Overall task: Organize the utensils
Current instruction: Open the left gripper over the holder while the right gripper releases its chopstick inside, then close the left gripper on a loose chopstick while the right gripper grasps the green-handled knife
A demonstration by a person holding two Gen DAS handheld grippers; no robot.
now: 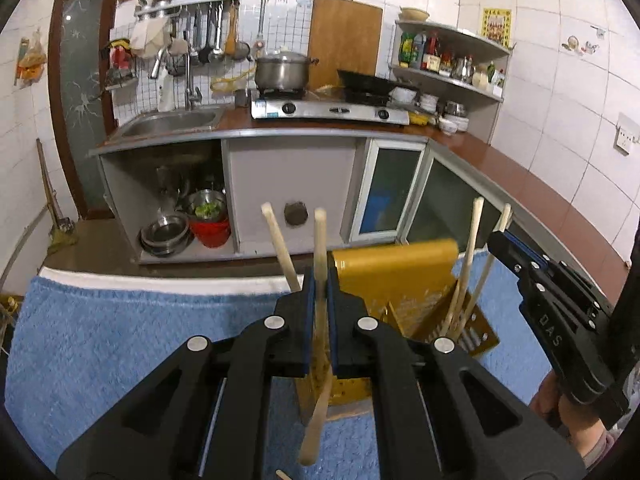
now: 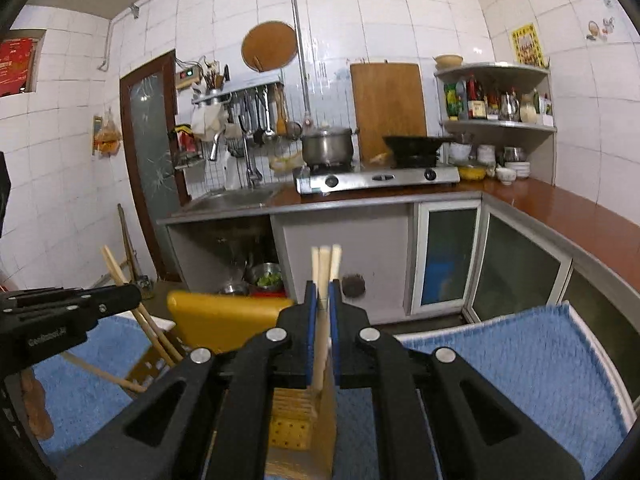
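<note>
In the left wrist view my left gripper (image 1: 320,276) is shut on wooden chopsticks (image 1: 320,236). They stand nearly upright, and their lower ends reach down in front of the yellow utensil holder (image 1: 400,276). To the right, my right gripper (image 1: 498,240) grips a second pair of chopsticks (image 1: 472,248), whose lower ends dip into the holder. The right wrist view shows the right gripper (image 2: 325,288) shut on those chopsticks (image 2: 325,264) above the holder (image 2: 224,316) and its slotted compartment. My left gripper (image 2: 134,294) shows at the left edge of that view.
The holder stands on a blue towel (image 1: 140,340) over a table. Beyond are a counter with a sink (image 1: 172,122), a gas stove (image 1: 328,110) with a pot and a wok, a corner shelf (image 1: 452,76) of bottles, and lower cabinets. A hand (image 1: 576,420) holds the right gripper.
</note>
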